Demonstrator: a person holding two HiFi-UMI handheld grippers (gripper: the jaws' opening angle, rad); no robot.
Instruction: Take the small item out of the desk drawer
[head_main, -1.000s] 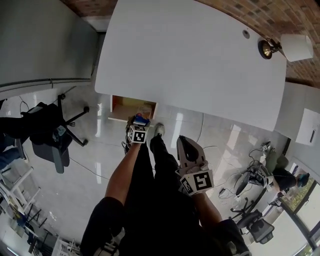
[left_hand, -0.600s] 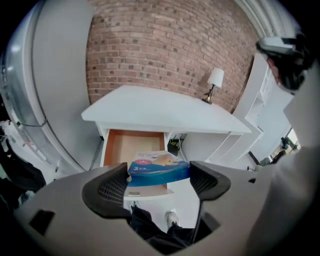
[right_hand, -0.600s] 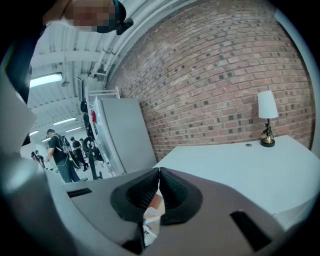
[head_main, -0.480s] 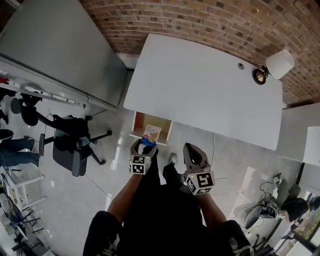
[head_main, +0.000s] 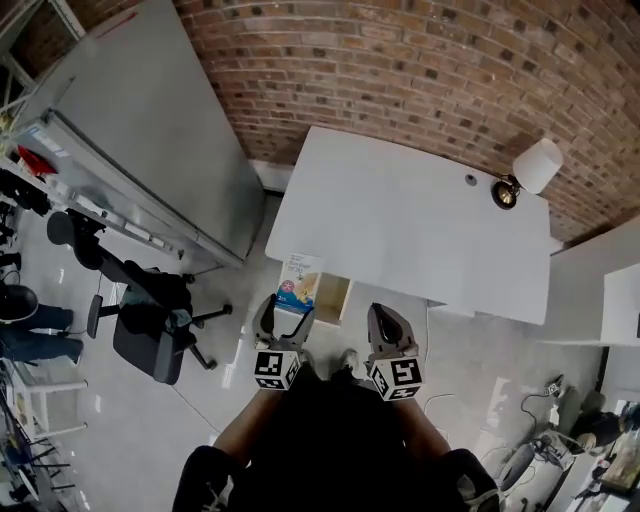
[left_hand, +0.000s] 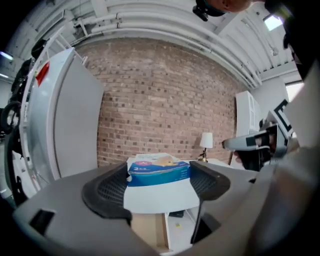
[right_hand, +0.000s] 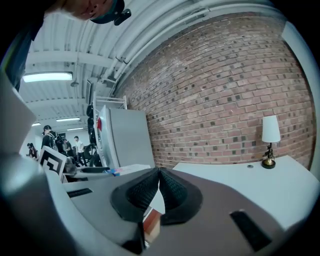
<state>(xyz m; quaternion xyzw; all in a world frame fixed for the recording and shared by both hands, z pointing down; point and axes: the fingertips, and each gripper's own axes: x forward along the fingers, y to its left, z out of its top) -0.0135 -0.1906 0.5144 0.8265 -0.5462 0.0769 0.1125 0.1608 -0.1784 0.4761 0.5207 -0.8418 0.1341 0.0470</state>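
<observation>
Left gripper (head_main: 285, 310) clamps a flat, blue-and-white cardboard packet (left_hand: 159, 170) over the open wooden drawer (head_main: 335, 300). Right gripper (right_hand: 159, 177) has its ribbed jaws pressed together, empty.

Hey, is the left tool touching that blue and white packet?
Touching. The left gripper view shows the packet clamped in the left tool, both jaws pressed against its sides with no gap.

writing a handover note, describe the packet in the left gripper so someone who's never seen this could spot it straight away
Find the white desk against the brick wall; under its near-left corner a wooden drawer stands open. Just in front, the left gripper clamps a small flat packet. It is the only printed thing there: white with a blue band, unlike the plain desk and drawer.
</observation>
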